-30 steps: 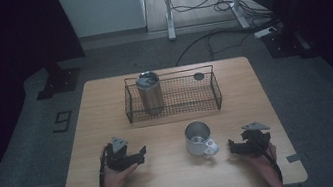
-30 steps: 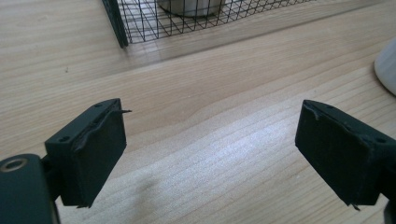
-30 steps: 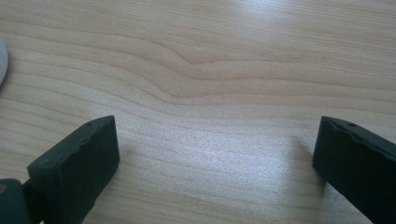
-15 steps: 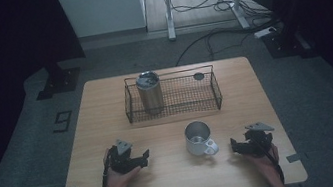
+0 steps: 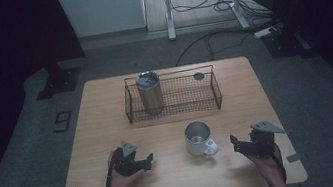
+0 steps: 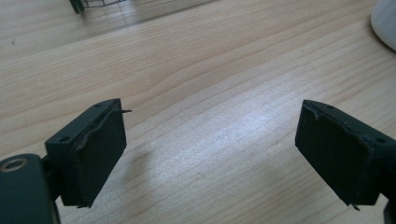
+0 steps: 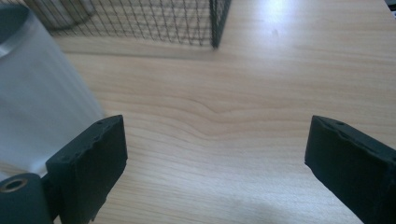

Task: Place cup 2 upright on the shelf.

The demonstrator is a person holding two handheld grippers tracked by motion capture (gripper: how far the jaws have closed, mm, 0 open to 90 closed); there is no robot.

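A metal mug (image 5: 197, 137) stands upright on the wooden table (image 5: 107, 113), handle turned to the near right. My left gripper (image 5: 149, 161) lies left of the mug and points at it, open with bare wood between its jaws (image 6: 212, 121); the mug's rim (image 6: 385, 23) shows at the upper right of the left gripper view. My right gripper (image 5: 235, 144) is right of the mug and faces left, open and holding nothing (image 7: 217, 135). In the right gripper view the mug's wall (image 7: 42, 107) stands just beyond the left jaw, apart from it.
A black wire basket (image 5: 206, 98) sits across the middle of the table, with a tall steel tumbler (image 5: 149, 92) upright in its left end and a small dark disc (image 5: 198, 75) at its back right. The basket's corner (image 7: 217, 23) is ahead of the right gripper.
The right gripper has lifted a little off the table and shifted slightly to the right. The left gripper has stayed nearly in place. Mug, basket and tumbler have not moved.
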